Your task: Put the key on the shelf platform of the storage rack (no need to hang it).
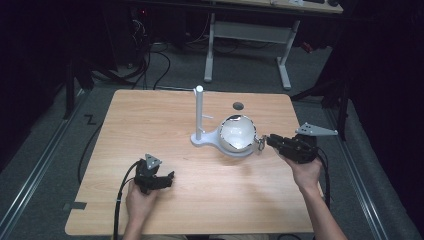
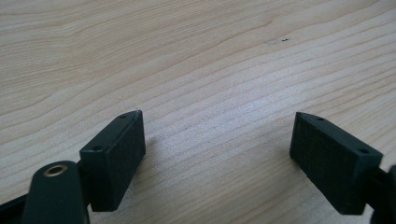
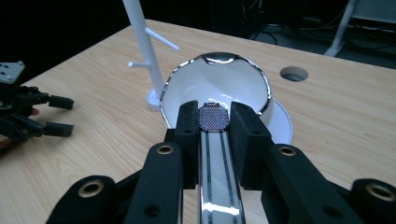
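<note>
Between the right tongs (image 3: 212,122), a strip-like metal handle (image 3: 219,172) with a mesh-patterned tip sat pinched, the jaws closed on its two edges. That handle ran from the tongs toward 12 o'clock in the right gripper view, ending at the rim of a white bowl (image 3: 219,81) with a shiny edge. From above, the bowl (image 1: 237,133) lay just past the tabletop's (image 1: 150,115) centre, at about 9 o'clock from the right tongs (image 1: 274,141), tilted on a white base (image 1: 205,141) with an upright peg post (image 1: 199,112) just beside it at 9 o'clock. Well apart, at 7 o'clock, the left tongs (image 1: 167,179) rested low with jaws spread over bare wood, holding nothing.

Likely risk: with so narrow a bite on a smooth handle, the bowl could twist or slip out. A swing toward 9 o'clock could knock the post.
</note>
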Demonstrator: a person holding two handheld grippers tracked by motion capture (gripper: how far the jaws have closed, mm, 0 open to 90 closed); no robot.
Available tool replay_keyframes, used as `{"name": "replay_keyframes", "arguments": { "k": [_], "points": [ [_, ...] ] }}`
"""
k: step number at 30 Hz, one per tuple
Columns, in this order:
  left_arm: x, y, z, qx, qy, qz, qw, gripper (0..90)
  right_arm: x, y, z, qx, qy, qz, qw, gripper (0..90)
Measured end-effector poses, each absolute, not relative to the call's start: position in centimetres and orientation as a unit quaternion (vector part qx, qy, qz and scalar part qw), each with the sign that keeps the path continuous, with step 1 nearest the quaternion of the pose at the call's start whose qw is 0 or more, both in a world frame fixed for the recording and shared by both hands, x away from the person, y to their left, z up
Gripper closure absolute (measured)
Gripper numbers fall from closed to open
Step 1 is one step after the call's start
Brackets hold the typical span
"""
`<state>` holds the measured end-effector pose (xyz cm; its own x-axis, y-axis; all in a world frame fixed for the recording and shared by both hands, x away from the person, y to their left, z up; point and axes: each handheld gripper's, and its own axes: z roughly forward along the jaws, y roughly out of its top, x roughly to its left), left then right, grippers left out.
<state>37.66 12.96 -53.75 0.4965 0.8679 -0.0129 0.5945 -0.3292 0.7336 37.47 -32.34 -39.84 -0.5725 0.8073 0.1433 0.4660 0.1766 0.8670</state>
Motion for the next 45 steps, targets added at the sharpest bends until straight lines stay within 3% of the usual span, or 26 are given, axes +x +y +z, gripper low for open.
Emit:
{"name": "replay_keyframes", "arguments": {
  "k": [20, 45],
  "points": [
    [37.7, 13.0, -53.8, 0.792, 0.461, 0.196, 0.349, 18.7, 40.3, -30.2, -37.9, 0.413, 0.747, 0.493, 0.168, 74.7],
    [37.7, 13.0, -53.8, 0.792, 0.461, 0.196, 0.349, 18.7, 44.2, -28.4, -41.2, 0.448, 0.754, 0.459, 0.143, 74.6]
  ]
}}
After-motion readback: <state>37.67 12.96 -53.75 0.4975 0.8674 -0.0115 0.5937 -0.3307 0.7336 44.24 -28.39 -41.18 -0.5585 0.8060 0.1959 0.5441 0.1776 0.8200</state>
